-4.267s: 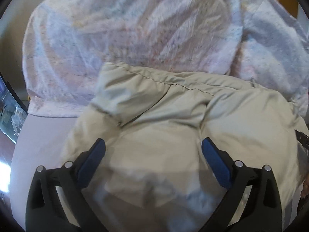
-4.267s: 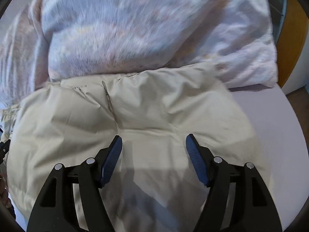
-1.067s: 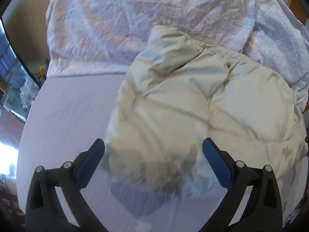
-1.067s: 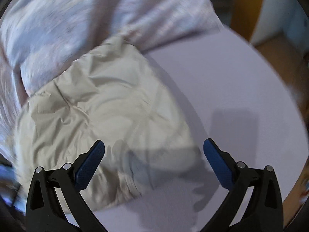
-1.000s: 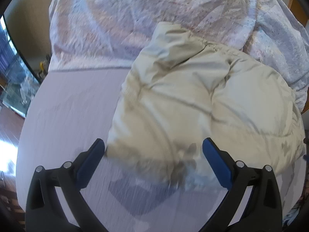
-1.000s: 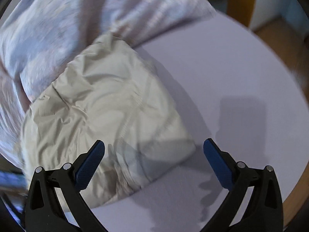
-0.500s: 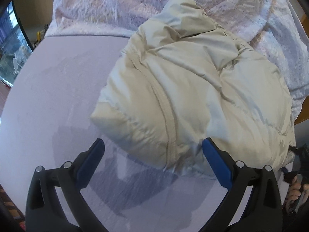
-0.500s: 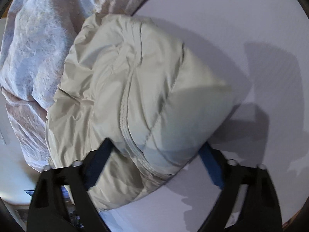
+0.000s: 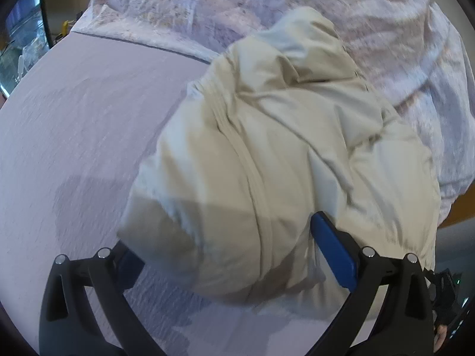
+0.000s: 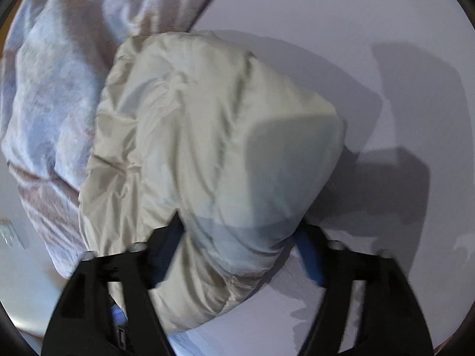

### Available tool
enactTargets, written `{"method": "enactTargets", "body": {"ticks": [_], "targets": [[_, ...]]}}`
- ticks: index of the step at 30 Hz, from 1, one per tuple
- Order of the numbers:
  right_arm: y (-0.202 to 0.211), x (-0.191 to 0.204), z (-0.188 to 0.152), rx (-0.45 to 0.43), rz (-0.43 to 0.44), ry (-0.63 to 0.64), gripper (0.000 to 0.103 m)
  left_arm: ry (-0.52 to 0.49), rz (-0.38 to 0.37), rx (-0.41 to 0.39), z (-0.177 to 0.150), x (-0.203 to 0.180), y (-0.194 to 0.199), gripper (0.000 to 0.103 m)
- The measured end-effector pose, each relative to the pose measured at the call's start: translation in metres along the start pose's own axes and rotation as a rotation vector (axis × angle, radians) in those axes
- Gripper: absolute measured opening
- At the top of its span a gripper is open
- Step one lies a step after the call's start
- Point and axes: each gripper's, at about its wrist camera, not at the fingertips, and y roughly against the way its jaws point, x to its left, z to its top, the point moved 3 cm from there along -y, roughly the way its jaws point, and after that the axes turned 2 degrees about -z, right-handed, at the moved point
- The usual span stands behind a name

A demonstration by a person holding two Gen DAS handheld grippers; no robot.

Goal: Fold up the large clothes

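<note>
Beige padded jacket (image 9: 267,154) bundled on lilac sheet (image 9: 74,124). L gripper (image 9: 228,255) straddles corner, grip unclear. R gripper (image 10: 237,246) closing round other corner.

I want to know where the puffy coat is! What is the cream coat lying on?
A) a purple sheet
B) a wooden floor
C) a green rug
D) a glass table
A: in both wrist views the cream coat lies bundled on the smooth purple sheet, with a crumpled pale patterned blanket behind it.
</note>
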Motion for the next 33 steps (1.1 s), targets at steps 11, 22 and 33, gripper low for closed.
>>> {"method": "enactTargets", "body": {"ticks": [11, 22, 33], "targets": [[0.011, 0.038, -0.016, -0.080, -0.142, 0.209, 0.028, 0.024, -0.020, -0.063, 0.012, 0.000, 0.028, 0.036], [0.030, 0.059, -0.054, -0.092, -0.135, 0.355, 0.019, -0.086, -0.039, -0.140, -0.003, -0.002, 0.084, 0.024], [0.056, 0.023, -0.119, 0.038, -0.144, 0.422, 0.019, -0.099, -0.025, -0.109, -0.058, 0.054, 0.135, 0.025]]}}
